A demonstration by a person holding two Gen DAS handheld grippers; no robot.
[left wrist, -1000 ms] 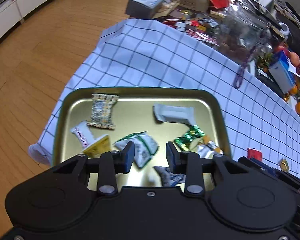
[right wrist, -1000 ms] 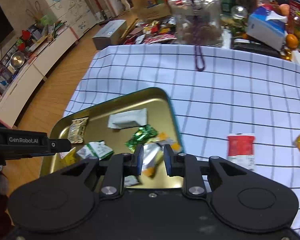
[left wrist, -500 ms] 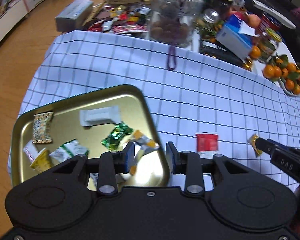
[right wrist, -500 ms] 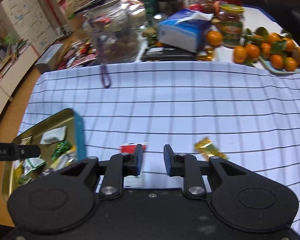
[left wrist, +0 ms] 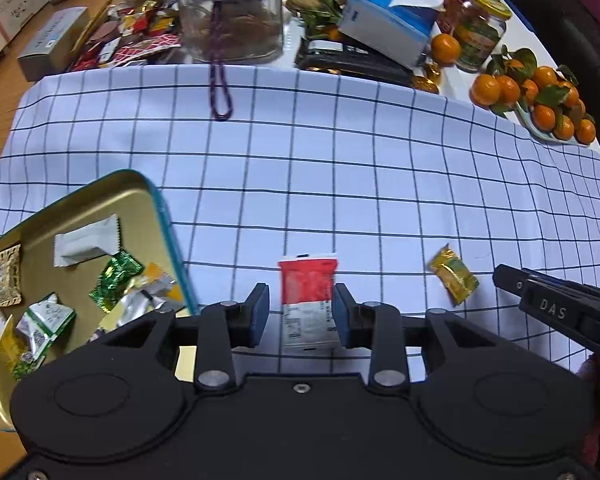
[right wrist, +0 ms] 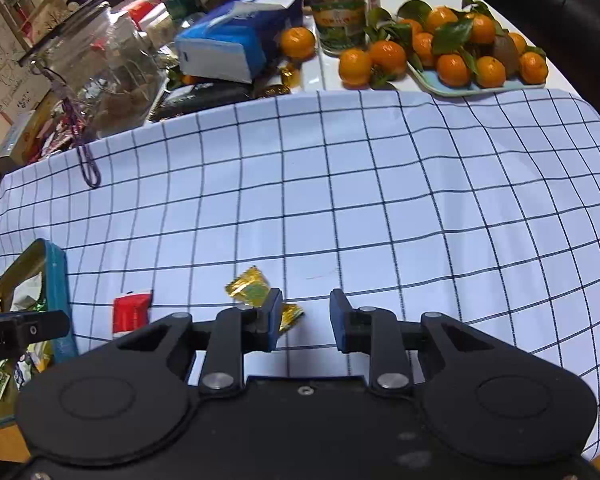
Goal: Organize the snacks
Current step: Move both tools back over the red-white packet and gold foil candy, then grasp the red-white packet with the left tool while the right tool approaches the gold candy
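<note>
A red and white snack packet (left wrist: 308, 300) lies on the checked cloth, between the open jaws of my left gripper (left wrist: 301, 312); it also shows in the right wrist view (right wrist: 131, 312). A gold and green candy (left wrist: 454, 280) lies to its right; in the right wrist view the candy (right wrist: 252, 289) is just ahead of the left finger of my open, empty right gripper (right wrist: 306, 320). The gold tray (left wrist: 136, 190) with several wrapped snacks sits at the left; its rim also shows in the right wrist view (right wrist: 56, 280).
The white checked cloth (left wrist: 340, 168) covers the table. Behind it stand a glass jar (left wrist: 228, 12), a blue tissue box (left wrist: 388, 28), a labelled jar (right wrist: 340, 8) and a tray of mandarins (right wrist: 460, 64). Loose wrappers and a grey box (left wrist: 52, 48) lie at the back left.
Both grippers swung right, away from the tray. The left now straddles the red packet and the right has come up to the gold candy. Both jaws have opened wider.
</note>
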